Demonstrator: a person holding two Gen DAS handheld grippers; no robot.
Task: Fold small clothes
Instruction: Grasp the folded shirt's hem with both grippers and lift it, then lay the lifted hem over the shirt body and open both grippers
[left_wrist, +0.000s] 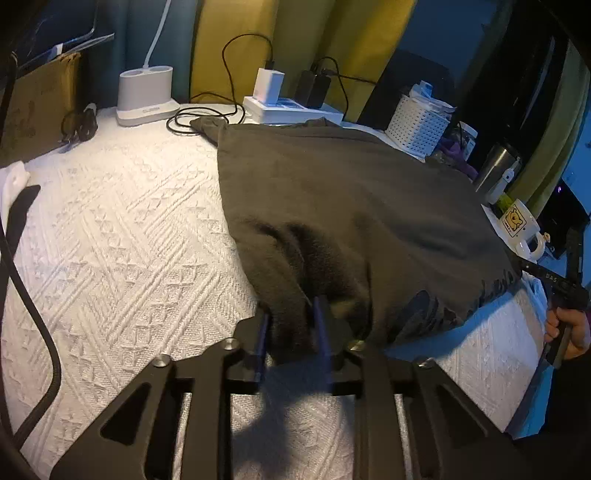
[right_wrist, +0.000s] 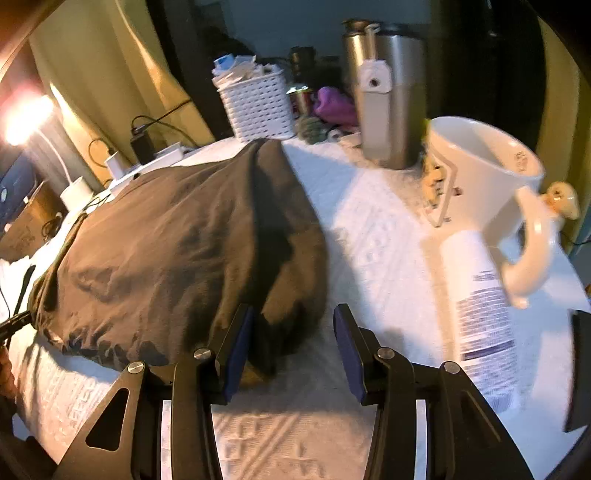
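The dark garment (left_wrist: 351, 206) is lying spread on the white textured cover (left_wrist: 122, 236); the left gripper (left_wrist: 291, 325) is pinching its near hem at 6 o'clock, cloth bunched between the narrow jaws; the right gripper (right_wrist: 291, 347) is standing spread at the other near corner, at 6 o'clock in its view, one pad beside the cloth, not pressing. I judge the grasping step is half done; next the right jaws must close on that corner before lifting toward 12 o'clock.

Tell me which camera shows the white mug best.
The right wrist view: the white mug looms close, though blurred, with handle and open rim visible. The left wrist view shows it small at the right edge, printed face toward the camera.
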